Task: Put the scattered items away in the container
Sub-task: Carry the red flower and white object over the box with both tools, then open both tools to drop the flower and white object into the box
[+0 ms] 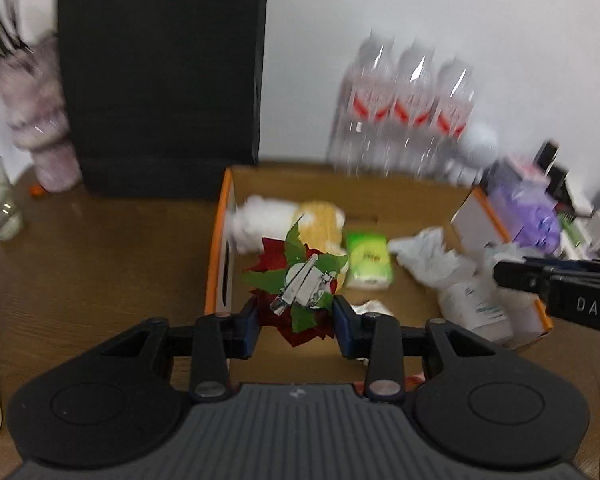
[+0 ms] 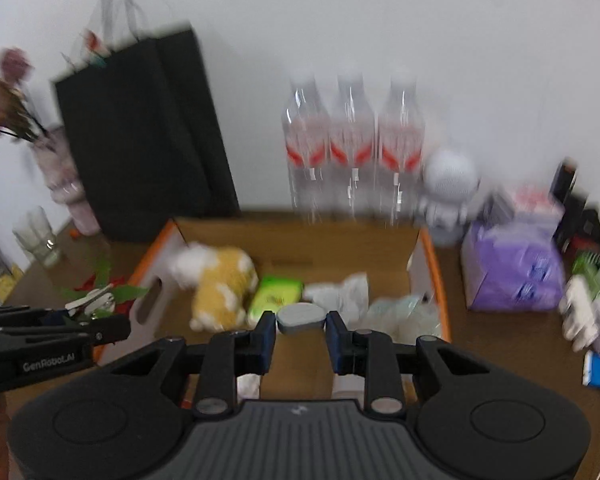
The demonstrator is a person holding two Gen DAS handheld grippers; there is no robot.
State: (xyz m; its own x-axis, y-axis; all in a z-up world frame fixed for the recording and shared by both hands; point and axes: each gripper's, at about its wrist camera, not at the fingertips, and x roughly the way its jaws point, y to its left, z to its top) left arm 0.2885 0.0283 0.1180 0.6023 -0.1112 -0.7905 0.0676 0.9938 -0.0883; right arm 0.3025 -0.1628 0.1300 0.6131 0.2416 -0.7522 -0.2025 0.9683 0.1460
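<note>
Black paper bag point(image 2: 148, 136), three water bottles point(image 2: 352, 152), purple pack point(image 2: 512, 272) behind.

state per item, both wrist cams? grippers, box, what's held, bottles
left gripper: shut on poinsettia clip, above the box
right gripper: shut on grey disc, above the box
cardboard box: open, partly filled
plush toy: lying in box
water bottles: upright, behind box

Both cameras sit just behind their own fingers, looking forward and slightly down over the near edge of the cardboard box point(image 1: 219, 264) toward the white wall point(image 2: 420, 40). The left view is closer, further left. Both share the box, water bottles point(image 2: 352, 152) and black bag point(image 1: 160, 76).
</note>
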